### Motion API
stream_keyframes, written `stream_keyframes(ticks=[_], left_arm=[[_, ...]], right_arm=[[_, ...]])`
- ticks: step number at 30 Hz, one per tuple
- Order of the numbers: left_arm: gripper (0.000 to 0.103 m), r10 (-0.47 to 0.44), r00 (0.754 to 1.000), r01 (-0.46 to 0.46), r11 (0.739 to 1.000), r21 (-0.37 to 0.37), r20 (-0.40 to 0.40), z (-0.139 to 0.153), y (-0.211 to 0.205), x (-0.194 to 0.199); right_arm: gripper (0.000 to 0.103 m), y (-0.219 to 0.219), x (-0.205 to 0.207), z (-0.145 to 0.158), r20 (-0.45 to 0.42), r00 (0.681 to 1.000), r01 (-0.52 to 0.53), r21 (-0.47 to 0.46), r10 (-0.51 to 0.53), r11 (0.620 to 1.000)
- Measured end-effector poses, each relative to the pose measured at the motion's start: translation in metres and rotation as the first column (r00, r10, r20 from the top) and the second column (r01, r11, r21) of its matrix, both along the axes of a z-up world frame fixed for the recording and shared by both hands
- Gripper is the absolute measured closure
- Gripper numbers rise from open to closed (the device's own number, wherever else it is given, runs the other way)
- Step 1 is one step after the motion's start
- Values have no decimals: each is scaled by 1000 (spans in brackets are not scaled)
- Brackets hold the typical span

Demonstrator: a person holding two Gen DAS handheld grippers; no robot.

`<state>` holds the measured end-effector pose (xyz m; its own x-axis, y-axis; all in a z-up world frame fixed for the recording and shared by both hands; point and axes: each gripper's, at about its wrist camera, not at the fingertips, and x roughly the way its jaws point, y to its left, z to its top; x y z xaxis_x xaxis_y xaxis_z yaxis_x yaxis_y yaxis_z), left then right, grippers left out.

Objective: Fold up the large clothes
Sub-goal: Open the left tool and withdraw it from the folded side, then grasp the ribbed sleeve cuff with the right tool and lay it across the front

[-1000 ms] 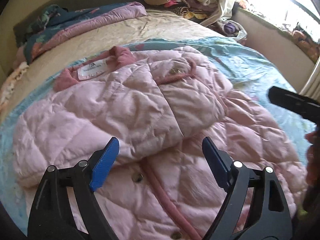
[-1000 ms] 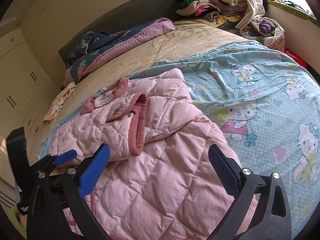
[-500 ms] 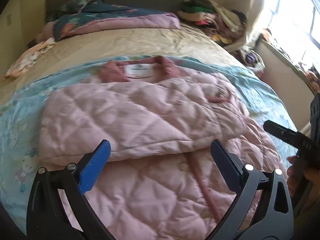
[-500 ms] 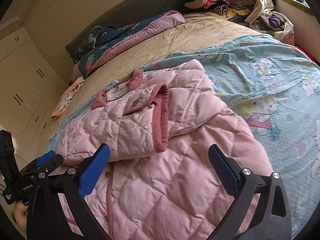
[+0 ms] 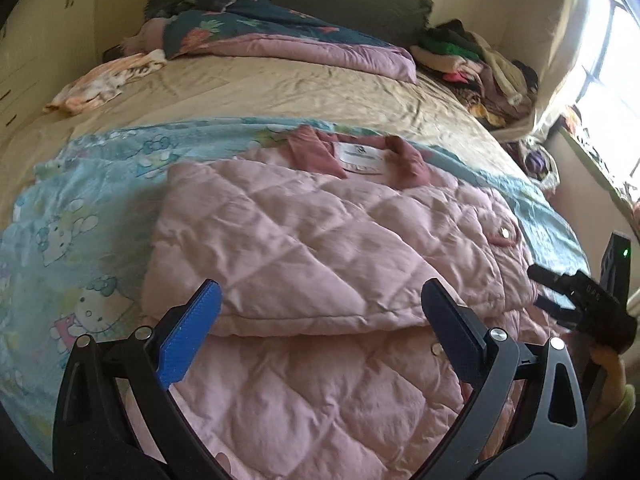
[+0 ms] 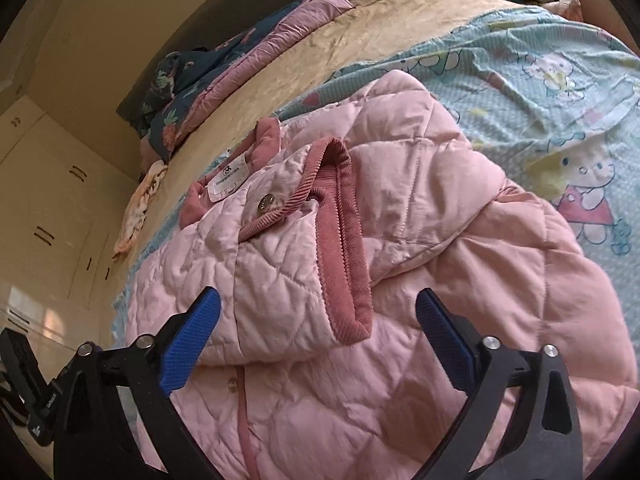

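Slipping of the folded sleeve (image 6: 280, 280) off the pink jacket (image 5: 320, 380) is risked if snagged by the closing, empty right tongs (image 6: 318, 338), while the left tongs (image 5: 320, 324) are held wide, empty.

**Black frames, blue pads**

The left gripper (image 5: 320, 320) is showing black angular arms, silver screw heads and textured blue finger pads (image 5: 188, 340). The right gripper (image 6: 318, 328) is looking identical; at lower right of the left view, a yellow-green sleeve cuff (image 5: 624, 400) is showing.

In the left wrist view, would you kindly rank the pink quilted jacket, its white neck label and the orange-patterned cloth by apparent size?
1. pink quilted jacket, nearest the camera
2. orange-patterned cloth, farther off
3. white neck label
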<state>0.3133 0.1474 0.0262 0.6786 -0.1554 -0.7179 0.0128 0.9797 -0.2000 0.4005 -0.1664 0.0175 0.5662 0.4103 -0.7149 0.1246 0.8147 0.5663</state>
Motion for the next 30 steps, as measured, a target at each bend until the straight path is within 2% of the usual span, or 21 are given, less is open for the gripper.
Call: stream_keyframes(ticks=[3, 4, 6, 8, 11, 14, 19, 21, 25, 30], left_arm=[[9, 19, 1000, -19, 1000, -16, 11, 0, 10, 1], [9, 22, 1000, -22, 1000, -21, 12, 0, 12, 1], [9, 26, 1000, -26, 999, -31, 15, 1, 16, 2], [9, 29, 999, -28, 999, -37, 17, 2, 19, 3], [9, 34, 999, -33, 999, -40, 27, 6, 23, 3], [9, 38, 998, -36, 998, -41, 40, 12, 26, 5], [9, 44, 997, -42, 998, -37, 64, 24, 29, 11], [9, 42, 997, -39, 999, -38, 71, 26, 29, 13], [9, 37, 997, -35, 999, -35, 62, 22, 28, 18], [9, 22, 998, -21, 999, -31, 53, 18, 23, 20]], right_arm=[[25, 2, 3, -6, -13, 1000, 7, 18, -6, 1000], [37, 3, 5, -8, -15, 1000, 4, 28, -4, 1000], [48, 6, 7, -11, -16, 1000, -7, 34, 8, 999], [68, 10, 5, -10, 11, 1000, -22, 11, 22, 1000], [80, 18, 0, 5, 86, 995, -46, -42, 49, 998], [83, 31, -4, 35, 194, 976, -79, -125, 102, 989], [84, 47, -4, 92, 347, 916, -106, -279, 203, 954], [84, 47, -4, 107, 387, 893, -108, -310, 230, 944], [84, 38, -6, 100, 381, 896, -92, -340, 227, 936], [84, 26, -5, 65, 295, 936, -93, -321, 193, 943]])
